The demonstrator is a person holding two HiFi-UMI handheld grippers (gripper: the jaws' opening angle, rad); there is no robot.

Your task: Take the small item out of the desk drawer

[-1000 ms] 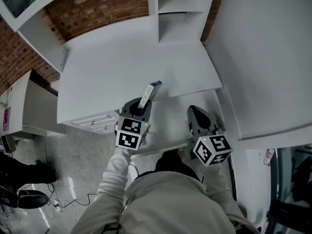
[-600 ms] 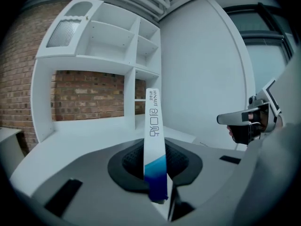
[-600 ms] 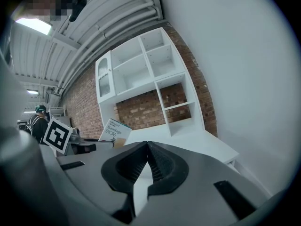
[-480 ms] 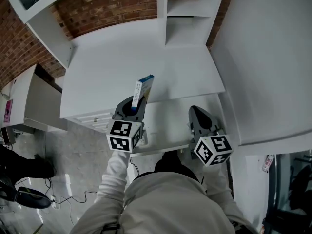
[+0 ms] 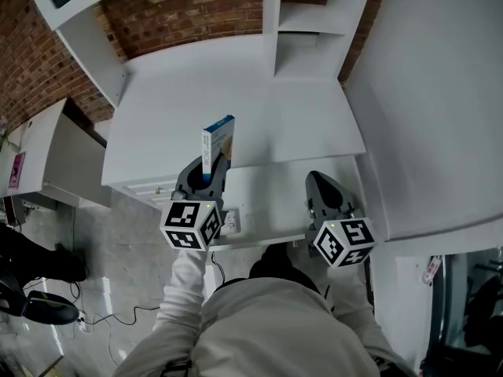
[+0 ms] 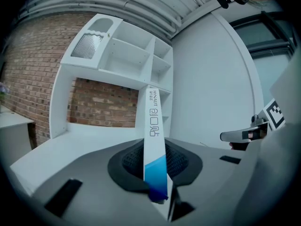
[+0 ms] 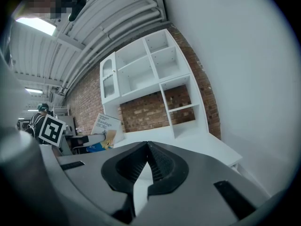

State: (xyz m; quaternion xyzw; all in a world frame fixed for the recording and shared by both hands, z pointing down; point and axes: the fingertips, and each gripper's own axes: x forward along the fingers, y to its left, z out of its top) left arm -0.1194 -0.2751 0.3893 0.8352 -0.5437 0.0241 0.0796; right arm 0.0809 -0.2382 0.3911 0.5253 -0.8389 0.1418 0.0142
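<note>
My left gripper (image 5: 206, 173) is shut on the lower end of a small white-and-blue bandage box (image 5: 218, 140), which stands upright over the front edge of the white desk top (image 5: 236, 93). In the left gripper view the box (image 6: 153, 126) rises edge-on from between the pads. Below the desk edge the white drawer (image 5: 267, 203) stands pulled out between my two grippers, and its visible floor is bare. My right gripper (image 5: 318, 185) hovers over the drawer's right side, shut (image 7: 148, 145) with nothing in it. The right gripper view shows the box (image 7: 104, 125) off to the left.
A white shelf unit (image 5: 302, 14) stands at the back of the desk against a brick wall (image 5: 181, 10). A white wall (image 5: 440, 93) closes the right side. A low white cabinet (image 5: 47, 155) stands to the left. Cables (image 5: 102, 320) lie on the floor.
My left gripper has carried the box to the left and farther over the desk, and the box has turned more upright. The right gripper has stayed put.
</note>
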